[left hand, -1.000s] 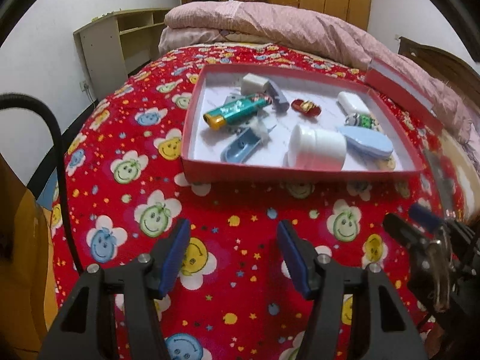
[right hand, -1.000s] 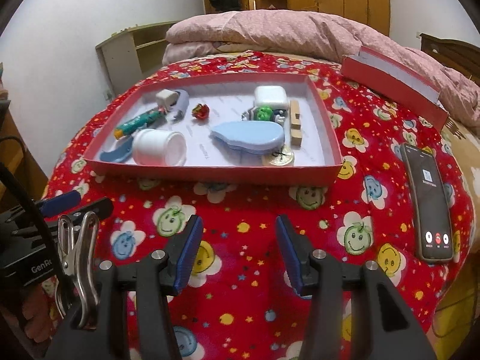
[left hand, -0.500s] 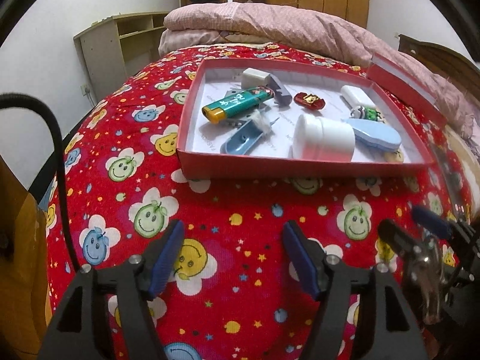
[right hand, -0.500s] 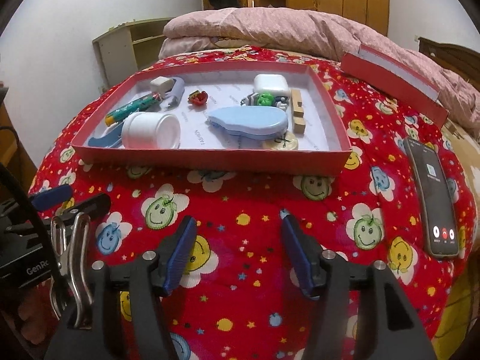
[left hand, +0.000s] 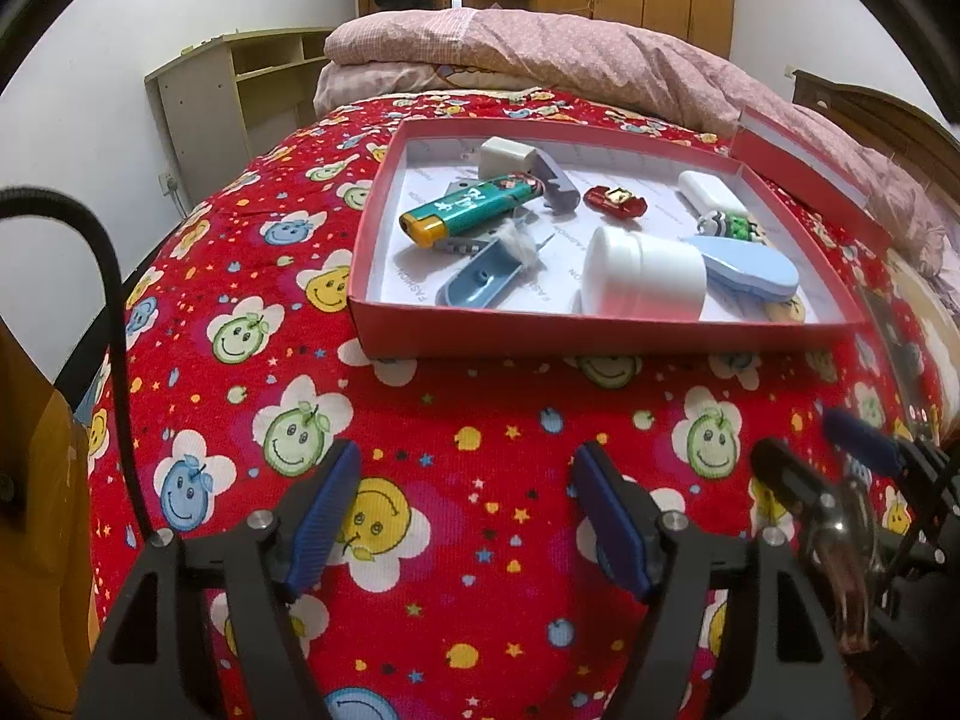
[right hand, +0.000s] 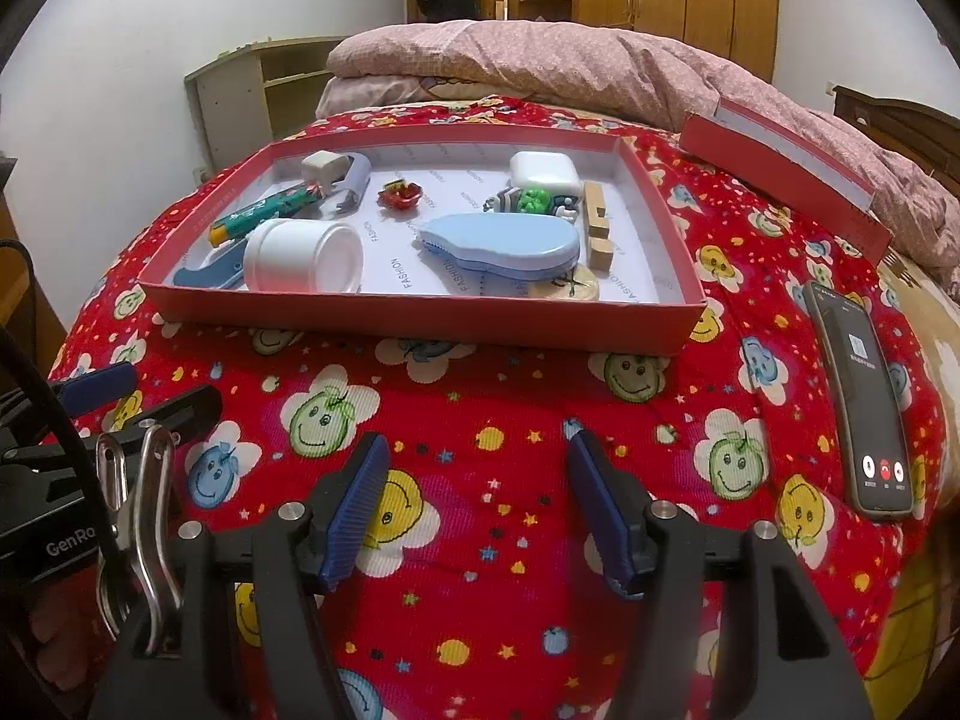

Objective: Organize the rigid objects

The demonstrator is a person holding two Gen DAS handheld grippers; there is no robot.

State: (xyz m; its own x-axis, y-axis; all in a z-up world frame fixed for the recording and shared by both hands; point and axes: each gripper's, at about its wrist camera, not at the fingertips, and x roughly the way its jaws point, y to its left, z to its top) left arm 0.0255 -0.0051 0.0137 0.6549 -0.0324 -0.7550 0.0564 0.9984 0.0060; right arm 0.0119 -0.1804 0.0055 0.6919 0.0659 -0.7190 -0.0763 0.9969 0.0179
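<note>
A shallow red tray (left hand: 600, 333) (right hand: 420, 315) lies on the bed ahead of both grippers. It holds a white jar on its side (left hand: 645, 270) (right hand: 303, 258), a light blue case (left hand: 750, 267) (right hand: 498, 240), a green lighter (left hand: 474, 204) (right hand: 264, 213), a red toy car (left hand: 615, 201) (right hand: 399, 195), a white box (right hand: 543, 171), wooden blocks (right hand: 597, 222) and a blue scoop (left hand: 480, 282). My left gripper (left hand: 465, 480) hovers over the bedspread short of the tray, jaws opening with nothing between them. My right gripper (right hand: 474, 468) stands open and empty beside it.
A red bedspread (right hand: 480, 396) with smiley flowers covers the bed. A phone (right hand: 864, 396) lies right of the tray. The red tray lid (right hand: 780, 174) leans on a pink quilt (right hand: 540, 66) behind. A shelf unit (left hand: 240, 102) stands by the left wall.
Both grippers' jaws have spread wider apart. The tray sits slightly nearer in both views; nothing in it has moved.
</note>
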